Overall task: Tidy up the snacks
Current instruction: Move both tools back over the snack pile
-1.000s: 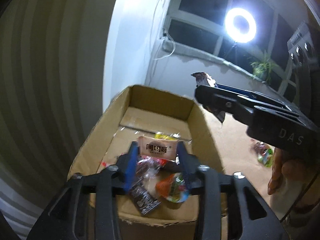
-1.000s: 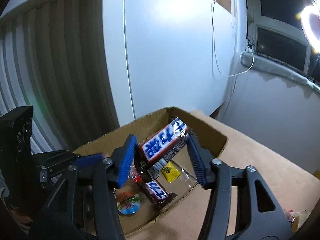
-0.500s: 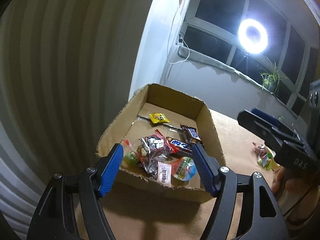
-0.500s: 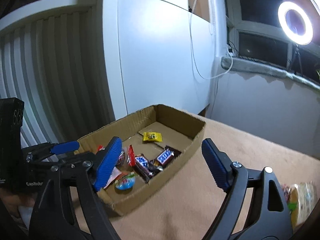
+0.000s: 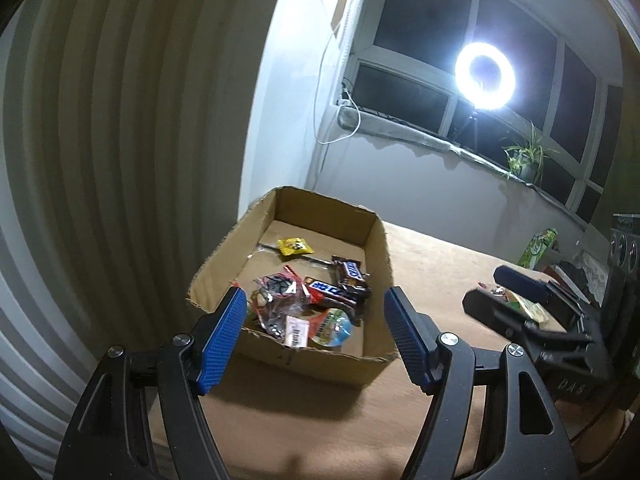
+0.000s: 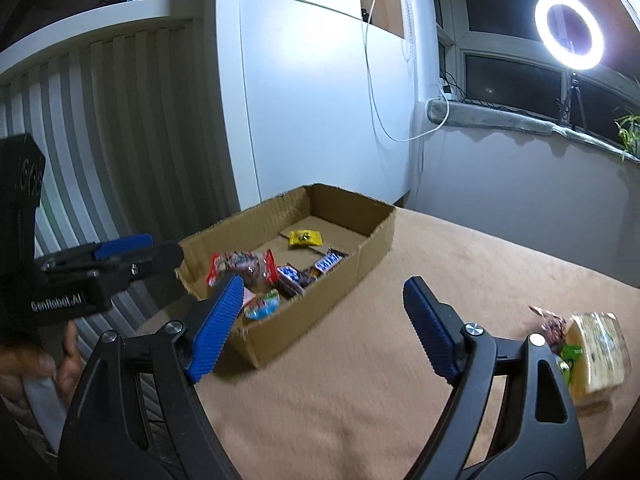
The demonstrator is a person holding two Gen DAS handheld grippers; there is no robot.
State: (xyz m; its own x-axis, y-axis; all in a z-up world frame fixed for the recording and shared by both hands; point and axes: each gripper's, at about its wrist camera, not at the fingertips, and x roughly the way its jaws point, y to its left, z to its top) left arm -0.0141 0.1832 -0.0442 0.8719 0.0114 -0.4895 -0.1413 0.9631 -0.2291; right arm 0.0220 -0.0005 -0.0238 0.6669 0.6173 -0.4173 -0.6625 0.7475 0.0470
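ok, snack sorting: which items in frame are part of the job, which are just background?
Part of the job:
- cardboard box
- snacks in the box: yellow candy, two chocolate bars, jelly cup
- loose snacks on the table
- left gripper and right gripper, both empty

Just background:
- ring light
- potted plant
- white cable

Brown cardboard box (image 5: pixel 378 248) holds a yellow packet (image 5: pixel 295 245); ribbed blue pads (image 5: pixel 222 340) line black claws.

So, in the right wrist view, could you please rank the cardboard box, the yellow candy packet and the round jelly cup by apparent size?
1. cardboard box, by far the largest
2. round jelly cup, though nearer the camera and partly hidden
3. yellow candy packet, similar in size, so this order is unsure
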